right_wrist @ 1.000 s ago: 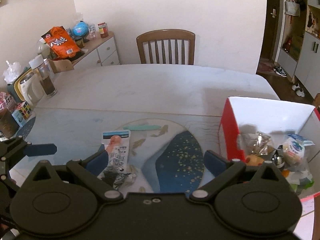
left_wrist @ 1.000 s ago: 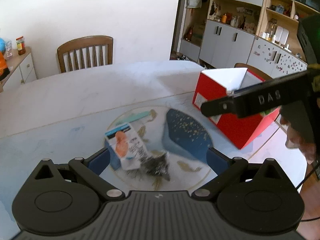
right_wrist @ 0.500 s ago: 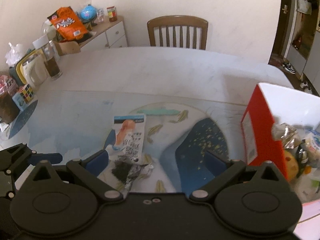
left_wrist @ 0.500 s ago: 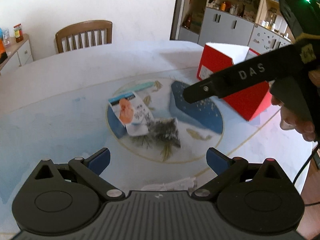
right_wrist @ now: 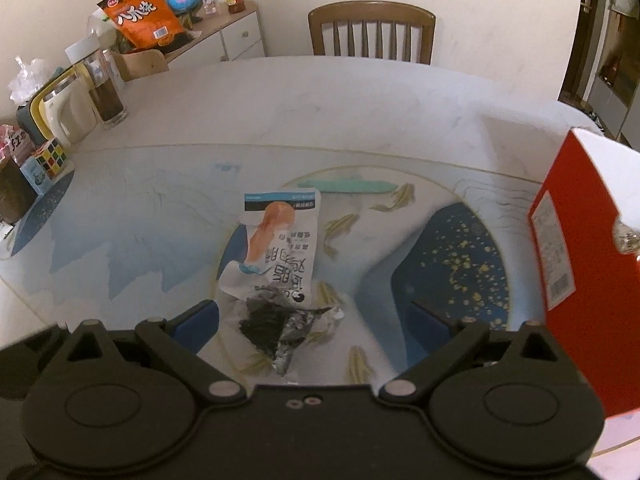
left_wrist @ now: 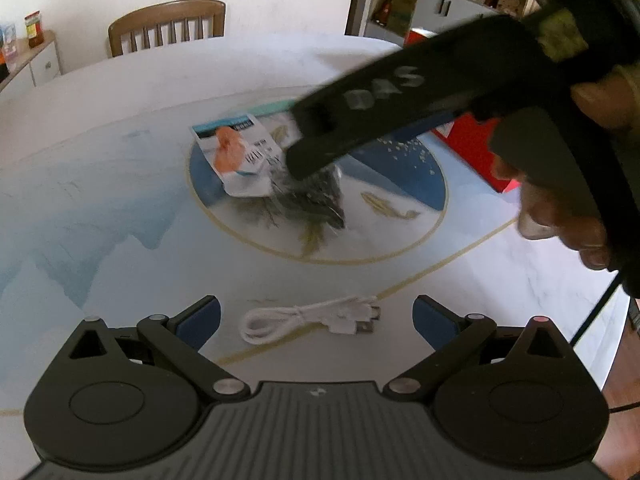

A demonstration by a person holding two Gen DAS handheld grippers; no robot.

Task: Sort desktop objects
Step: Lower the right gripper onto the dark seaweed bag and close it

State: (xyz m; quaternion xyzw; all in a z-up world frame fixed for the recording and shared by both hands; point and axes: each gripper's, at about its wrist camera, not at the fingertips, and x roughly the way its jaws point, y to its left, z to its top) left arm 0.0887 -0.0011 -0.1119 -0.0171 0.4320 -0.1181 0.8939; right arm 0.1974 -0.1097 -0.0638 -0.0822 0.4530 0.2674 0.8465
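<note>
A white snack packet (right_wrist: 280, 248) with an orange picture lies on the table mat, and a crumpled dark foil wrapper (right_wrist: 280, 328) lies against its near end. Both also show in the left wrist view: the packet (left_wrist: 236, 152) and the wrapper (left_wrist: 316, 196). My right gripper (right_wrist: 314, 312) is open, its jaws on either side of the wrapper just above the table. In the left wrist view its black finger (left_wrist: 380, 108) reaches over the wrapper. My left gripper (left_wrist: 316, 314) is open and empty, with a coiled white USB cable (left_wrist: 308, 320) between its fingertips. A red box (right_wrist: 576, 240) stands at the right.
Jars, a kettle (right_wrist: 68, 116), a puzzle cube (right_wrist: 50, 158) and an orange snack bag (right_wrist: 140, 12) stand at the table's far left and on a sideboard. A wooden chair (right_wrist: 372, 32) stands behind the table. The table's near right edge (left_wrist: 592, 300) is close.
My right gripper has moved left and down over the dark wrapper. My left gripper has drawn back towards the near edge, and the white cable has come into view between its fingertips.
</note>
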